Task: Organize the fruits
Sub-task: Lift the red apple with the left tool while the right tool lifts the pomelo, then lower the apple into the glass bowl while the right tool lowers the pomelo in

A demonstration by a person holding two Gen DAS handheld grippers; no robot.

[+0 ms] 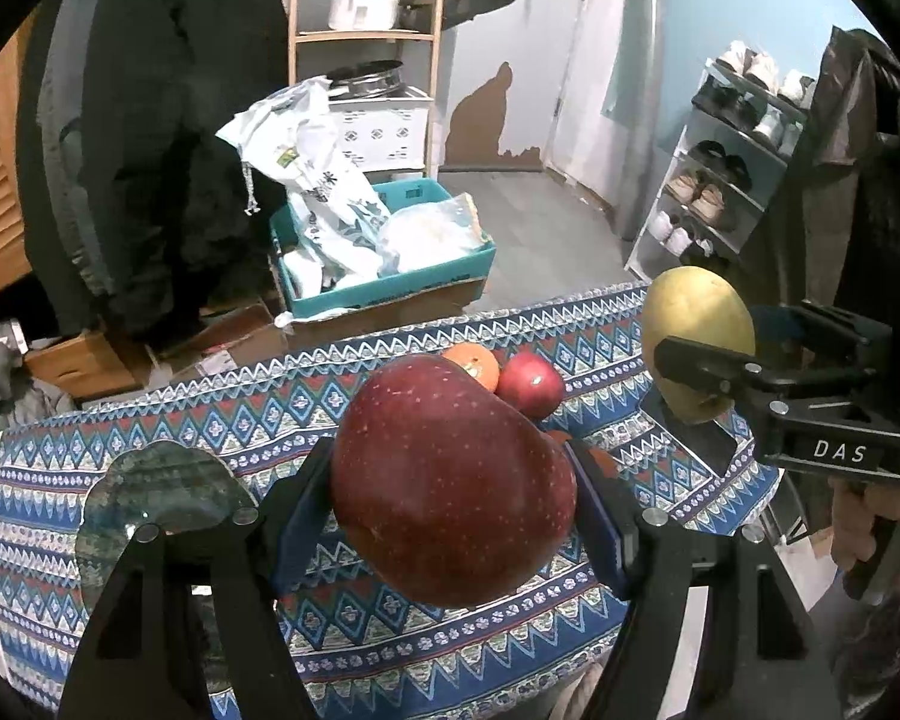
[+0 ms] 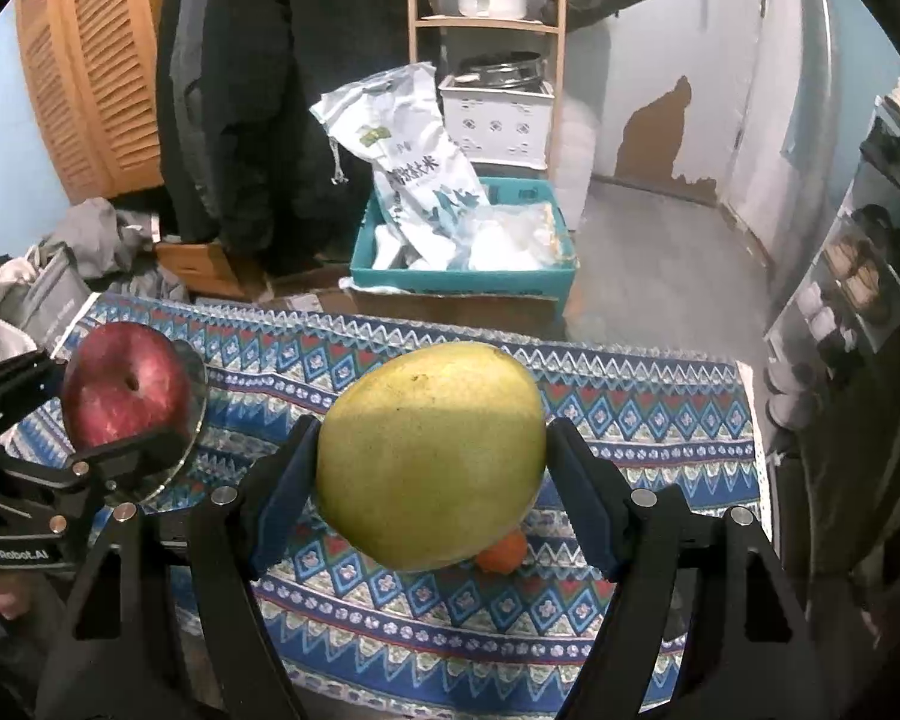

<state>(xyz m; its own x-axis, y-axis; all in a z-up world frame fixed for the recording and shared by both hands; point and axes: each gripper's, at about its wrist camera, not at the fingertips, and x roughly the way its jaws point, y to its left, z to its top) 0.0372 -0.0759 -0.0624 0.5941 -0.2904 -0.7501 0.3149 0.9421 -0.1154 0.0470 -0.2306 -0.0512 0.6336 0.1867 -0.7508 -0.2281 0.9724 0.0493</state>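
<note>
An orange (image 1: 473, 365) and small red apple (image 1: 531, 385) block the cloth's (image 1: 210, 420) far middle (near side open)

dark red apple (image 1: 450, 480) | yellow-green mango (image 2: 429, 456) | orange fruit (image 1: 473, 363) at 12 o'clock of apple | blue-red-white zigzag tablecloth (image 1: 150, 414) | teal box (image 1: 384, 288)

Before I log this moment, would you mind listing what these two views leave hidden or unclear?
- Left wrist view: the large red apple in the left tool hides part of the orange fruit and the cloth behind it.
- Right wrist view: the yellow-green fruit in the right tool covers most of an orange fruit.
- Glass plate: its near edge is hidden by the tool's frame.
</note>
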